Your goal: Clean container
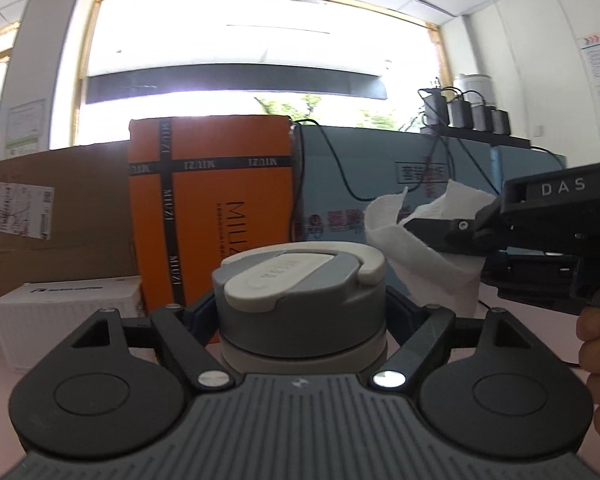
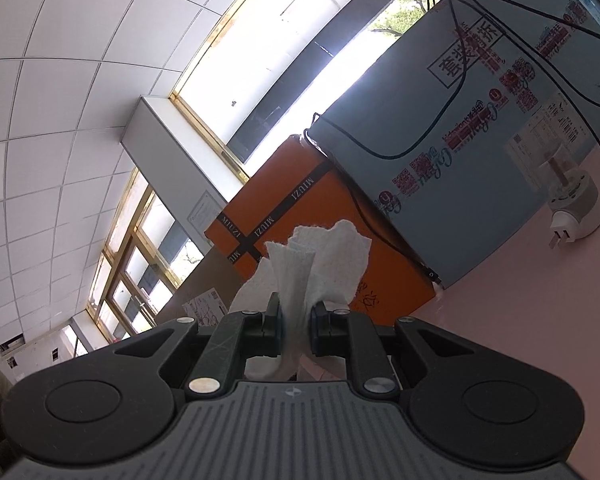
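Left wrist view, boxes: four, left to right — a brown carton (image 1: 60, 216), a low white box (image 1: 66, 312), an orange MIUZI box (image 1: 212, 200), a pale blue printed carton (image 1: 380, 176).
Chargers: four dark ones (image 1: 466, 112) in a row on a shelf behind the blue carton.
Container: one grey flask (image 1: 300, 304), upright, centre foreground; darker grey cap with a pale flip lid and a pale loop handle; paler band below the cap.
Left gripper (image 1: 300, 312): jaws drawn in against both sides of the flask's cap, holding it.
Paper towel (image 1: 428, 248): one white crumpled sheet, just right of the flask; whether it touches, I cannot tell.
Right gripper (image 1: 436, 232): jaws narrow, pinching the towel; a hand (image 1: 598, 344) grips its handle.
Right wrist view: one white plug adapter (image 2: 576, 208) on the pink table (image 2: 520, 340).
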